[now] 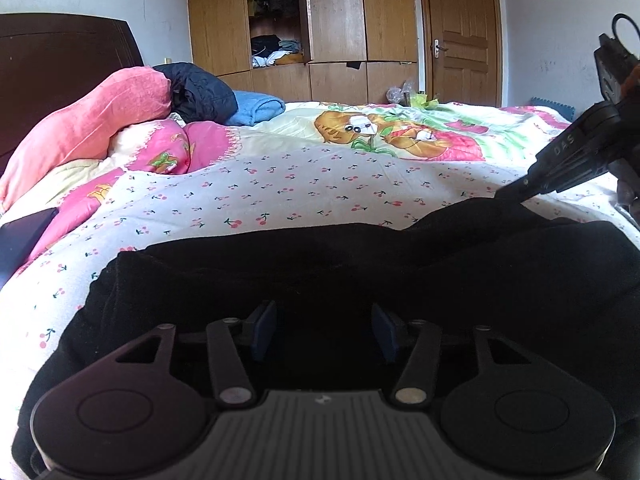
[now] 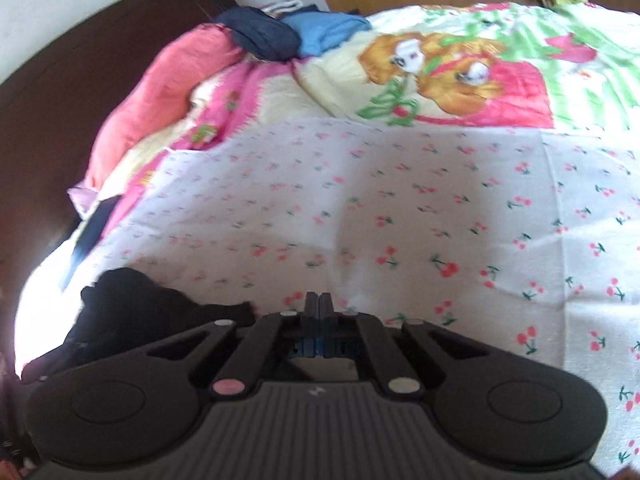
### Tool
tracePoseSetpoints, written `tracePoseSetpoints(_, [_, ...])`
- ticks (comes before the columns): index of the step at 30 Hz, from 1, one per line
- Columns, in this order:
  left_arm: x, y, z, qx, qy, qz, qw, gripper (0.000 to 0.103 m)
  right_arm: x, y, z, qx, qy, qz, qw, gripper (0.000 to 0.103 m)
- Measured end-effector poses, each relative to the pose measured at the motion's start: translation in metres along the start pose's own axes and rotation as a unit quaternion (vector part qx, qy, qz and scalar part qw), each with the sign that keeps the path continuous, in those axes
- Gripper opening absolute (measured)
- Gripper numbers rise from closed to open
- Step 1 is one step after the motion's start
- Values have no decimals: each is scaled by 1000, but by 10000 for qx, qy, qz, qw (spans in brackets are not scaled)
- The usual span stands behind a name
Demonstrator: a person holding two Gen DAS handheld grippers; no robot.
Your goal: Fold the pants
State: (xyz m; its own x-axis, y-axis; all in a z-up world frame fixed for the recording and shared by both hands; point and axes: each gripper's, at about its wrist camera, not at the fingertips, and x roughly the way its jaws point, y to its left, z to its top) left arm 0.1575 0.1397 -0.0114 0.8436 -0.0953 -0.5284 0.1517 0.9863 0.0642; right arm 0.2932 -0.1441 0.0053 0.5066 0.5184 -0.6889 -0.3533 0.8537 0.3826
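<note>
Pants (image 1: 360, 280), black, lie bunched on the cherry-print sheet (image 1: 280, 188) at the bed's near edge. The left gripper (image 1: 324, 332) hovers over them, fingers spread wide, gripping nothing. The right gripper (image 2: 319, 308) has its fingers pressed together beside the pants' edge (image 2: 132, 304); whether it pinches cloth is unclear.

Black soft-fabric pants (image 1: 360, 276) lay bunched in a low heap at near edge of cherry-print bedsheet (image 1: 280, 184).

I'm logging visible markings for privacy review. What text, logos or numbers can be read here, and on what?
"DAS" on the side of the right tool, seen in the left wrist view.
A small pale logo on each tool's ribbed body: not readable as letters.
Nothing else legible.
</note>
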Motion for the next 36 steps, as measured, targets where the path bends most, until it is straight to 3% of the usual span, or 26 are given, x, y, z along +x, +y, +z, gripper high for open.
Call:
tracePoseSetpoints(2, [-3,-1,4,37,52,42,10000,68,-1,-2,0,13,-20,-99,9999,2])
tracePoseSetpoints(4, [-14,3,9,34,-55,15,10000,67,-27,-3,-2,93,-282,131,9995,5])
tracePoseSetpoints(8, [-40,12,12,63,-326,-79,9994,67,-80,12,-26,-196,-419,57,9989,8])
tracePoseSetpoints(11, [-32,12,1,333,-59,95,9994,68,-100,29,-58,-452,-407,-206,9979,11])
tracePoseSetpoints(12, [-22,13,-8,425,148,164,9989,70,-99,27,-70,-312,-383,-365,9981,21])
tracePoseSetpoints(15, [-22,17,-11,131,204,202,9995,73,-88,3,-91,547,-14,-649,9964,30])
tracePoseSetpoints(19, [-54,10,6,335,-348,7,9988,72,-136,-12,-110,1554,-832,-73,9843,31])
tracePoseSetpoints(20, [-58,7,9,426,-443,-54,9981,72,-142,-13,-117,1686,-890,28,9817,36])
tracePoseSetpoints(21, [-59,4,11,488,-504,-107,9975,72,-143,-15,-125,1860,-835,151,9789,44])
tracePoseSetpoints(23, [-50,-3,10,525,-429,-221,9975,72,-131,-16,-138,2042,-515,235,9773,45])
tracePoseSetpoints(26, [-23,-14,-11,780,208,-250,9964,73,-104,-13,-151,2338,-292,557,9702,45])
tracePoseSetpoints(28, [-27,-12,-17,675,152,-211,9974,73,-92,-8,-150,2398,-289,760,9674,46])
tracePoseSetpoints(29, [-33,-11,-13,639,145,-245,9975,72,-90,-3,-147,2187,-318,669,9730,53])
tracePoseSetpoints(31, [-44,-7,-5,590,-59,-275,9979,72,-86,-1,-146,1849,-250,411,9816,52])
tracePoseSetpoints(33, [-52,-3,1,637,-328,-309,9969,72,-88,-11,-158,2252,-288,673,9716,50])
tracePoseSetpoints(36, [-40,-1,2,524,-281,-477,9971,72,-84,-15,-162,2475,-447,915,9635,53])
